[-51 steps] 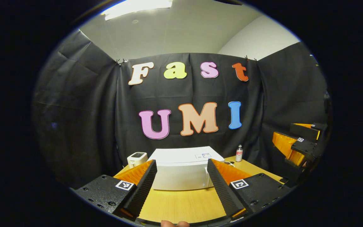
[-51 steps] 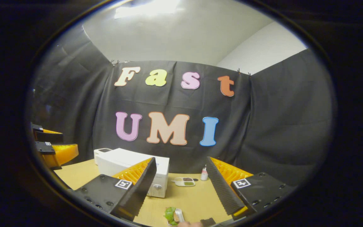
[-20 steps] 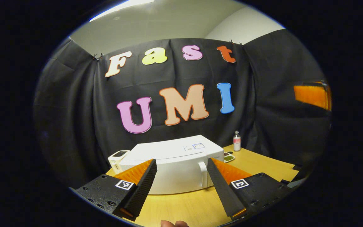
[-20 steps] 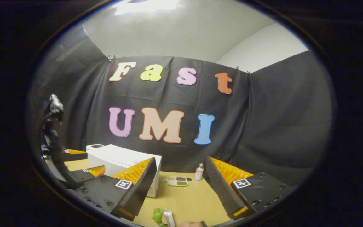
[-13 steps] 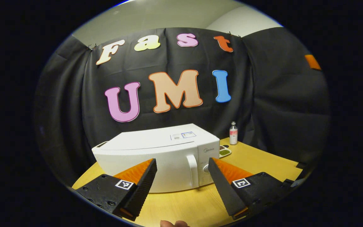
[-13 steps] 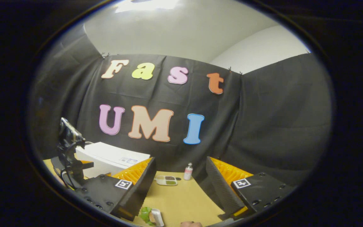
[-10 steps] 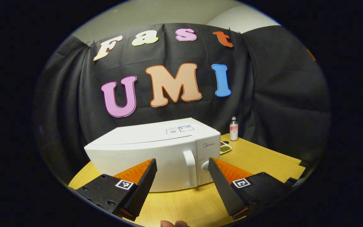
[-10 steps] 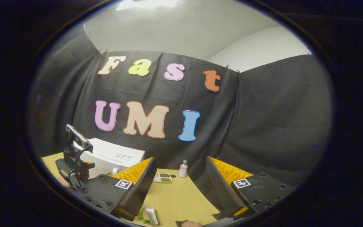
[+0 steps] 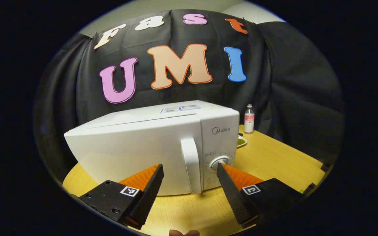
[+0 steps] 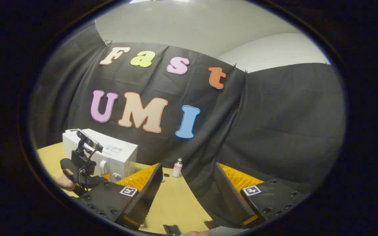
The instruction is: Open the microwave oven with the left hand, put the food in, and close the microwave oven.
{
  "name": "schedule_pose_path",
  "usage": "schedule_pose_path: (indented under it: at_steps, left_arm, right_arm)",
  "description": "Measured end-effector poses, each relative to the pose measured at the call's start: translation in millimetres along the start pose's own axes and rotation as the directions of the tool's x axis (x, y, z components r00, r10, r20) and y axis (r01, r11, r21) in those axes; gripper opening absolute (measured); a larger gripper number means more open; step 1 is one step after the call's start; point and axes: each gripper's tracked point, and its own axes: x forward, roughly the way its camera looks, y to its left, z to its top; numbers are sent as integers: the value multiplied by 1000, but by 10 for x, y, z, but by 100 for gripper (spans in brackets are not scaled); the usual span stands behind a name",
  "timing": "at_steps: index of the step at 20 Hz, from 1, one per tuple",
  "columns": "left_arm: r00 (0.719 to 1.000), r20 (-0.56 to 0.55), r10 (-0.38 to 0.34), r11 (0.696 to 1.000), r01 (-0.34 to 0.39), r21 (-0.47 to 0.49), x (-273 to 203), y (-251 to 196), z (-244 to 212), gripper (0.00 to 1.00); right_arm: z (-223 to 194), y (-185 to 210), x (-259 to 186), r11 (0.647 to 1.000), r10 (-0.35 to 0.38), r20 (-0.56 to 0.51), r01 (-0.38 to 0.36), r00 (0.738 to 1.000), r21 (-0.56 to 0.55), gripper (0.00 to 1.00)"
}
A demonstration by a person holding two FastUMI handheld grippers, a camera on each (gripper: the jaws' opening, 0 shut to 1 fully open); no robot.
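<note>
The white microwave (image 9: 136,147) stands on the wooden table (image 9: 274,160) with its door shut. Its upright door handle (image 9: 189,170) is close ahead of my left gripper (image 9: 189,166), in line with the gap between the open fingers, which touch nothing. A round dial (image 9: 220,163) sits just right of the handle. In the right gripper view the microwave (image 10: 118,157) is at the far left, with the left gripper (image 10: 84,164) and the hand (image 10: 62,182) holding it in front of it. My right gripper (image 10: 188,167) hangs open and empty over the table (image 10: 176,200).
A small bottle (image 9: 249,114) with a pink label stands at the back of the table by the black cloth wall, also seen as the bottle (image 10: 177,167) in the right gripper view. A small dish (image 9: 241,141) with green sauce lies right of the microwave.
My left gripper has come down and forward to the microwave, so the handle now lies between its fingers' line. The right gripper's view turned; the food tray slid out below.
</note>
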Motion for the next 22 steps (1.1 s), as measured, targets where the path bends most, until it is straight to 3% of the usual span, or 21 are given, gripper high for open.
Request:
schedule_pose_path:
  at_steps: [6,8,9,10,11,18,22]
  left_arm:
    - [1000,-11,-5,1000,5,-5,190,-89,-35,97]
    - [1000,-24,8,1000,-8,3,211,-83,-74,86]
    - [998,-22,56,998,-56,17,220,12,-66,71]
    - [998,-40,38,999,-37,12,261,-15,-100,56]
    - [998,-45,41,999,-41,8,286,-55,-92,29]
    - [998,-58,-13,998,9,-70,237,-61,-119,3]
    - [998,-68,-13,998,9,-65,221,-65,-103,2]
  right_arm:
    - [-161,-119,118,999,-18,-45,20,999,44,97]
    - [-177,-126,139,1000,-13,-47,15,999,28,97]
    - [-152,-130,148,1000,-13,-39,14,999,18,100]
    - [-128,-136,162,1000,-10,-31,11,999,10,100]
    - [-124,-142,175,1000,-11,-28,11,1000,7,100]
    - [-158,-67,208,997,22,-40,-19,999,79,97]
    - [-86,-60,237,995,24,-7,-23,1000,96,97]
